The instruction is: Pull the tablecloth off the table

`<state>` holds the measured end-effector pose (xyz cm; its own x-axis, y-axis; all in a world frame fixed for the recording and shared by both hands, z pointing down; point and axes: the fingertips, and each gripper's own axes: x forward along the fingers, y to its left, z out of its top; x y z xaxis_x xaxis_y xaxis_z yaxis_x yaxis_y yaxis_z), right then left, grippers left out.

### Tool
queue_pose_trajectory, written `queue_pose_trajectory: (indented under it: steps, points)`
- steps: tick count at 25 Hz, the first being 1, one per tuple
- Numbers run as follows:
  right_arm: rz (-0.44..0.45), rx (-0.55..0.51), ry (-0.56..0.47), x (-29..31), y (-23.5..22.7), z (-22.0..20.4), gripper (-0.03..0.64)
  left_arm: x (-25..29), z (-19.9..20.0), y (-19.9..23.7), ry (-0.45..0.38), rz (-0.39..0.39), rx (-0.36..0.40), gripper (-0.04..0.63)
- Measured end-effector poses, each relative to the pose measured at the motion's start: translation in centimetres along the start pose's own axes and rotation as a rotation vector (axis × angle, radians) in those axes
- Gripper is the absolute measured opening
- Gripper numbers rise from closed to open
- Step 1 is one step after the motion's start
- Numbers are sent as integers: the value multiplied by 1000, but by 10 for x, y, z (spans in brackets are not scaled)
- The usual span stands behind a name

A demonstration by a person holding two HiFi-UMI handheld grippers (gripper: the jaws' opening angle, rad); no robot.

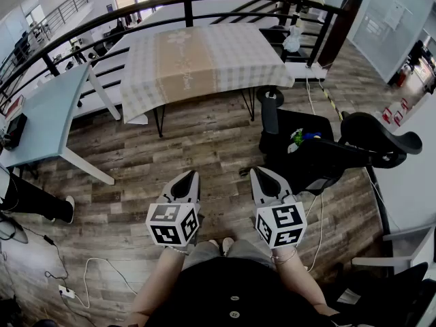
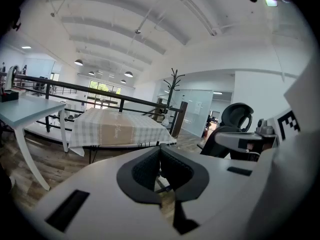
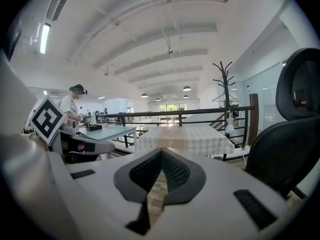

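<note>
A checked tablecloth (image 1: 204, 60) with a tan centre stripe covers a table (image 1: 159, 120) by the black railing, a few steps ahead of me. It shows as the tablecloth (image 2: 112, 129) in the left gripper view and as the tablecloth (image 3: 185, 136) in the right gripper view, far beyond the jaws. My left gripper (image 1: 192, 177) and right gripper (image 1: 255, 174) hang side by side over the wooden floor near my body. Both are shut with nothing between their pads.
A black office chair (image 1: 327, 152) stands close on the right, with coloured items on its seat. A pale blue table (image 1: 48, 114) is on the left. Cables and a power strip (image 1: 66, 291) lie on the floor lower left. A person (image 3: 70, 109) works at a far desk.
</note>
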<state>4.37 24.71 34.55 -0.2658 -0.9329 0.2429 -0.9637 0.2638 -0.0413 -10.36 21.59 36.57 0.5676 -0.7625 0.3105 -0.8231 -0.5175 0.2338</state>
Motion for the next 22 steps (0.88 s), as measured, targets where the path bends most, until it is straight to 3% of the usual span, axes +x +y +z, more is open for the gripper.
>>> queue_pose_trajectory:
  steps: [11, 22]
  points:
    - [-12, 41, 27, 0, 2, -13, 26, 3, -14, 3, 60, -14, 24, 14]
    - [2, 84, -10, 3, 24, -11, 28, 2, -13, 8, 61, -110, 45, 14]
